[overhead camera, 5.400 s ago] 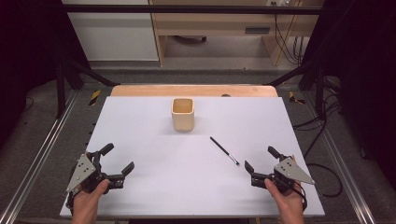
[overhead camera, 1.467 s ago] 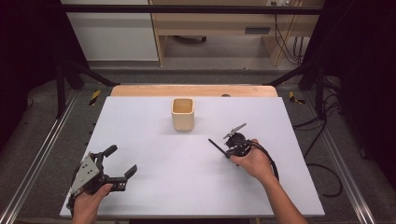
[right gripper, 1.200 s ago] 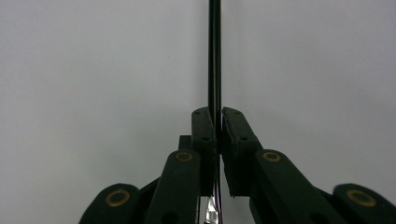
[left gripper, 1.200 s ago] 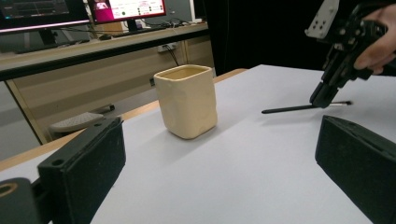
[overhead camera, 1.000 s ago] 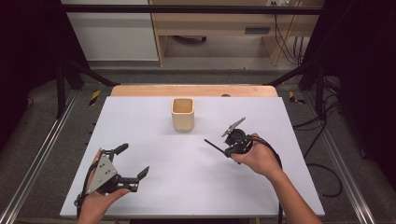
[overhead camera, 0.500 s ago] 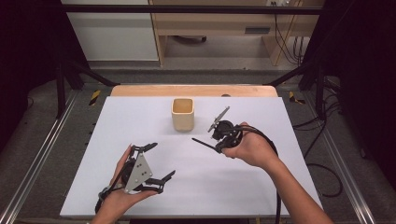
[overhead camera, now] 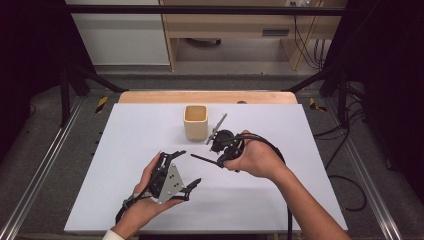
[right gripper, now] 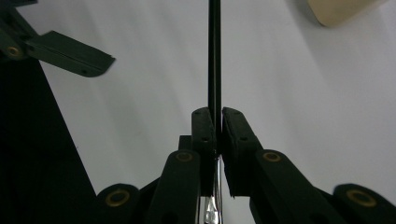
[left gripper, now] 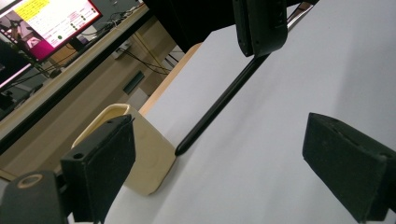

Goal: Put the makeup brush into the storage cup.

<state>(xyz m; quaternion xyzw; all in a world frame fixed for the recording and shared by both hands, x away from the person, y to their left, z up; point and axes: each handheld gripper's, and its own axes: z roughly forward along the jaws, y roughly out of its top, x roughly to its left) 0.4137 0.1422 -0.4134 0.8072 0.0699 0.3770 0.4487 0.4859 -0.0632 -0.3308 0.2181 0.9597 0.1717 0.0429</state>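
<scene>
A thin black pen [overhead camera: 204, 160] is held off the white table, its free end pointing left, with my right gripper [overhead camera: 220, 160] shut on it. In the right gripper view the pen [right gripper: 214, 56] runs straight up from the closed jaws of the right gripper [right gripper: 215, 116]. My left gripper [overhead camera: 187, 169] stands open just below and left of the pen's tip. In the left gripper view the pen [left gripper: 219, 105] slants beyond the open left gripper [left gripper: 224, 168], apart from its pads [left gripper: 100, 172]. A beige square cup [overhead camera: 195, 121] stands upright behind the pen, also visible as the cup [left gripper: 140, 154] behind the left jaw.
The white table board [overhead camera: 310, 150] has a wooden edge [overhead camera: 150, 96] at the back. Metal rails and dark frame legs flank the table. A lit monitor [left gripper: 42, 23] stands beyond the table. The cup's corner [right gripper: 341, 9] is at the top right of the right gripper view.
The right gripper took the pen off the table, lifted it and carried it left toward the cup. The left gripper moved from the front left corner toward the pen's tip.
</scene>
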